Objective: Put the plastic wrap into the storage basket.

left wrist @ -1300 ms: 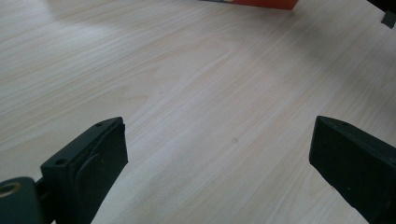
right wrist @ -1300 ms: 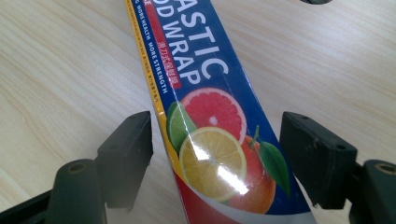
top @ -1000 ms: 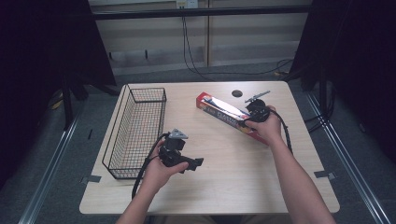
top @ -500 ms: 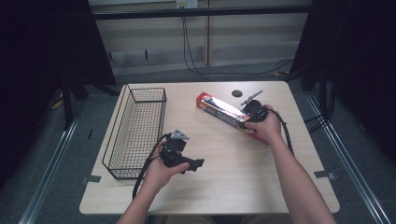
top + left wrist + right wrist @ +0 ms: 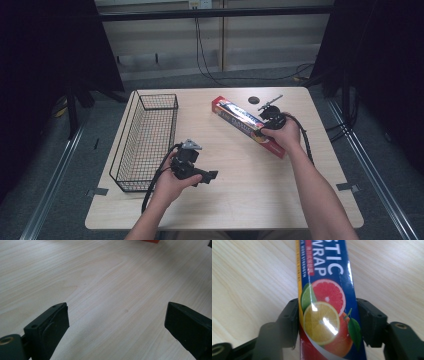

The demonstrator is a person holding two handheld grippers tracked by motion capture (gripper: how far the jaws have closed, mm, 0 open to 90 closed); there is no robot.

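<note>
1. Nearest you, your left gripper [image 5: 192, 167] sits low over the bare tabletop [image 5: 250, 200], at about 7 o'clock from the tabletop's middle. Its fingers [image 5: 47, 326] are spread wide with nothing between them; in the left gripper view you see plain wood grain between the two black tips.
2. Just beside that gripper, at its 9 o'clock, the black wire basket [image 5: 145, 140] stands along the left side of the tabletop, reaching from the near left toward the far left corner.
3. Farther out, at about 2 o'clock from the middle, your right gripper [image 5: 270, 125] is on the plastic wrap box [image 5: 248, 126]. Its fingers [image 5: 289, 320] have just been closing, and in the right gripper view they sit against both long sides of the box [image 5: 327, 315], pinching it across its width where the citrus slices are printed.
4. The box lies flat on the tabletop, slanted from 11 o'clock down to 4 o'clock, red along its edge and blue on top. You hold it near its closer end.
5. Beyond the box, toward 12 o'clock, a small dark round disc [image 5: 253, 100] lies on the tabletop, apart from the box.
</note>
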